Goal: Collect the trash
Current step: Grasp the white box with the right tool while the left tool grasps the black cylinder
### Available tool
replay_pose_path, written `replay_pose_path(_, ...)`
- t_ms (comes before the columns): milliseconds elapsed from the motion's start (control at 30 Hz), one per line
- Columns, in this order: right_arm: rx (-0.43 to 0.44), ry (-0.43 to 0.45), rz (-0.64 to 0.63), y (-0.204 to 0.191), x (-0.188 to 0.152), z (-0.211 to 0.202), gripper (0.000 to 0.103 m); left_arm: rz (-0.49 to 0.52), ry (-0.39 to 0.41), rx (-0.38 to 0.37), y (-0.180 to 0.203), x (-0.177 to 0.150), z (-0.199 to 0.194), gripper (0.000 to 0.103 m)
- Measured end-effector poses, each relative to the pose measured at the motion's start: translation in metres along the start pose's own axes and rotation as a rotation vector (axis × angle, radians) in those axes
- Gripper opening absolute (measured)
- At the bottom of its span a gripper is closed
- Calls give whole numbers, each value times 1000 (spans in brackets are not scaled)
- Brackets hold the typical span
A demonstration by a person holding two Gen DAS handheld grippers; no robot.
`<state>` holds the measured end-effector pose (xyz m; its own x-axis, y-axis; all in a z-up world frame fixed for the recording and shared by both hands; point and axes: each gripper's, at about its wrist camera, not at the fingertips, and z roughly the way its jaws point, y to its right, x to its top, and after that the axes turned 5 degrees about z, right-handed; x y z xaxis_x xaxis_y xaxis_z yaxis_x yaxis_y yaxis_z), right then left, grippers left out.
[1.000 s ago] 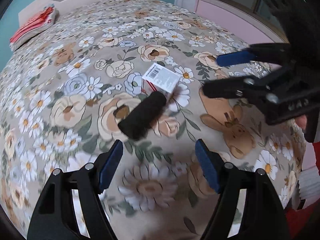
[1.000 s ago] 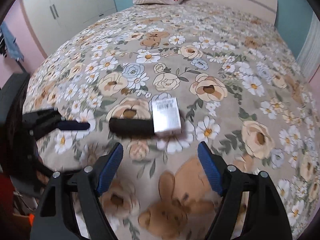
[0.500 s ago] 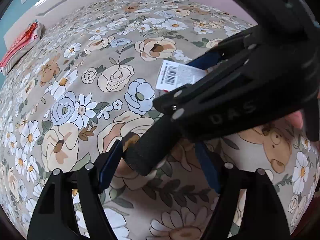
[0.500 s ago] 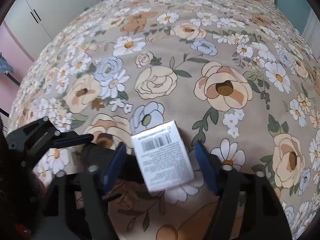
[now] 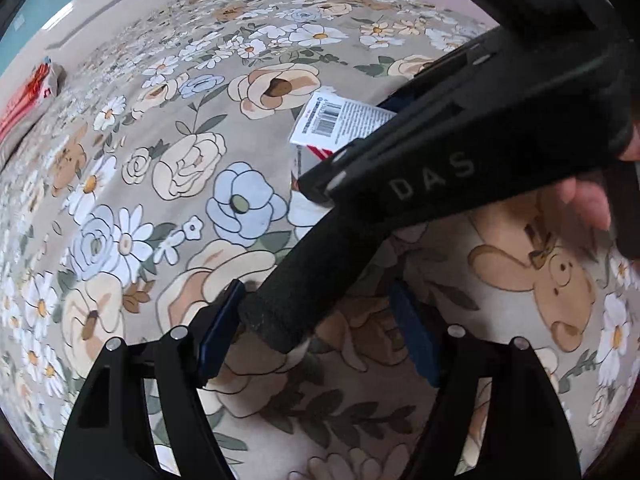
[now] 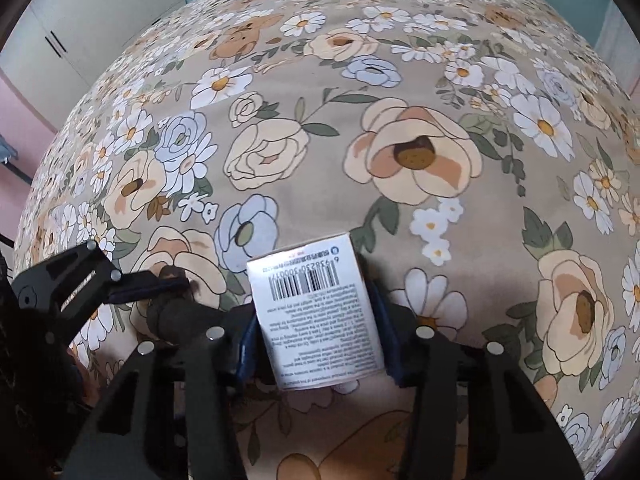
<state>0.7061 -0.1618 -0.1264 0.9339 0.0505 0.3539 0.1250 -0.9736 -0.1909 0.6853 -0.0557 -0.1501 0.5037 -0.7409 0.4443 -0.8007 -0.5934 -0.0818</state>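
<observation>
Since a second earlier both grippers had come in close over the floral bedspread (image 6: 420, 60): then the white box and the black roll lay well ahead of open fingers, and now each sat between a pair of blue pads. Half a second earlier the right pads stood apart on either side of the box; now they pressed its two long sides.

The bedspread was tan, printed with cream roses, blue flowers, daisies and brown bears. On it, the black foam cylinder (image 5: 316, 276) — matte, grainy, with a flat rough end — lay slanted in the left view from about 7 o'clock up toward 1 o'clock, its upper part hidden under the right gripper's black body. The white cardboard box (image 6: 316, 316) showed a barcode and small print on its top face and red stripes on one side in the left view; it lay beside the cylinder's far end, at the bottom centre of the right view, around 6 o'clock.

The right gripper (image 6: 316, 340) reached in low from the bed's near edge, its fingers clamped on the box. The left gripper (image 5: 316, 332) came from the other side, its left pad touching the cylinder's near end and its right pad standing clear — jaws still apart. In the right view it appeared at 9 o'clock.

Folded red cloth (image 5: 24, 108) lay at the far headboard.
</observation>
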Motion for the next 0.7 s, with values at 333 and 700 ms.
replay_pose_path(333,15,7,53,20,-7,-7,49,-105,62,-55,6,-8,-7,45)
replay_pose_path(700,44,54,93,31,-19,-33,48,-214,135,-48,17,-27,-24,42)
